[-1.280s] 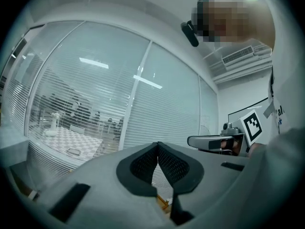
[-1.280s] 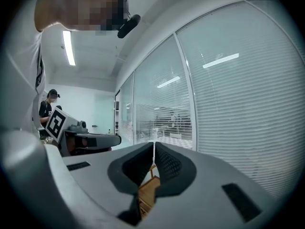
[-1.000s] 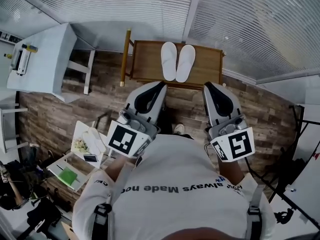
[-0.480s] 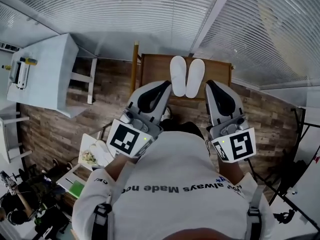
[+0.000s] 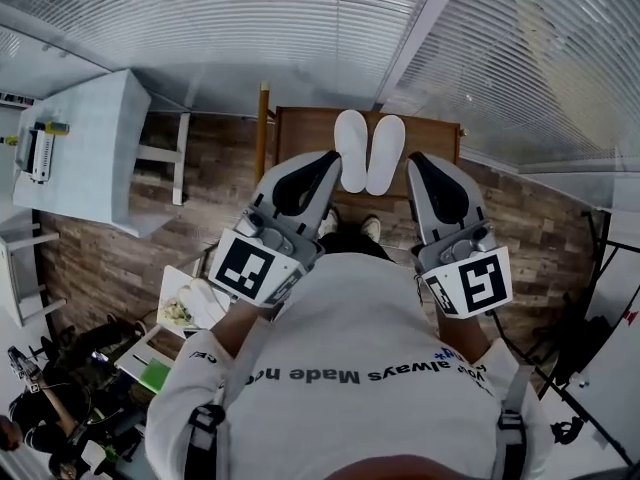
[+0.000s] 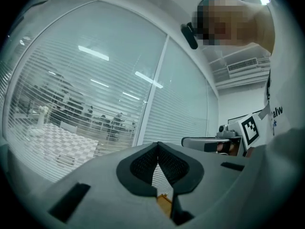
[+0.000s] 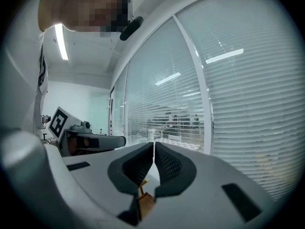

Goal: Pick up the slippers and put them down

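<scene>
Approach stage, seemingly: left claw [image 5: 325, 164] and right claw [image 5: 421, 168] both closed and empty, short of white slippers [image 5: 368, 151] lying paired on wooden counter [image 5: 300, 133]; next, open jaws and lower onto them

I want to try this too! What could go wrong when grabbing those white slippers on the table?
Both grippers are shut: the left gripper and right gripper might just shove the slippers unless they open first. The slippers lie side by side, close together, so lifting one could drag the other off the wooden table.
</scene>
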### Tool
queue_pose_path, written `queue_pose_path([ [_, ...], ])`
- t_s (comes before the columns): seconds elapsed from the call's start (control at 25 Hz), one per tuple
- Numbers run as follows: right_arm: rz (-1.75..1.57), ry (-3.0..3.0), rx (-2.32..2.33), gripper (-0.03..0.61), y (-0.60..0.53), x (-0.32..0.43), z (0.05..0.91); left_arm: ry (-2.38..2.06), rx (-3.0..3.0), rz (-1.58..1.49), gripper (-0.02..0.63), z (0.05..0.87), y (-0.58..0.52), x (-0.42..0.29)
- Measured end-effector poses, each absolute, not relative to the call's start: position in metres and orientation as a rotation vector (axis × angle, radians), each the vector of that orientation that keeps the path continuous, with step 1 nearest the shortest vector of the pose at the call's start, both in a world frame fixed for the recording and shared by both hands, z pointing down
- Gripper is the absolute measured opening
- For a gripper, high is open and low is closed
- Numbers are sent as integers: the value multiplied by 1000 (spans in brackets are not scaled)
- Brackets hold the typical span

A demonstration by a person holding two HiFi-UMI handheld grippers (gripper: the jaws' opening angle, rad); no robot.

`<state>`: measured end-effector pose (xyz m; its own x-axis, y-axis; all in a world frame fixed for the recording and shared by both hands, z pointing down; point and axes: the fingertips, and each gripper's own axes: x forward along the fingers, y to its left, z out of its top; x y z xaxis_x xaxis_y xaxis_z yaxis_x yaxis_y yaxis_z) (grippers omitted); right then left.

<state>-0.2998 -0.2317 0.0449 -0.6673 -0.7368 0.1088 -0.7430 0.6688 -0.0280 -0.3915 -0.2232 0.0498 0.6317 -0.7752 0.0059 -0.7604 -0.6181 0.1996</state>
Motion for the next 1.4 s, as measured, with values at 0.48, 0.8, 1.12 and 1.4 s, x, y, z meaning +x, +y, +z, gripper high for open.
queue_pose_path([
  [0.48, 179, -2748, 1188, 17, -230, -296, 81, -1246, 2652, -163, 12, 72, -225, -385],
  [0.8, 326, -2679, 1180, 20, -224, -294, 155, -1195, 2619, -66, 12, 136, -229, -379],
  [1.12, 479, -2572, 1247, 123, -229, -281, 247, -1202, 2575, 27, 12, 214, -228, -375],
  [1.4, 553, -2456, 1331, 167, -241, -274, 346, -1228, 2575, 126, 12, 291, -236, -374],
])
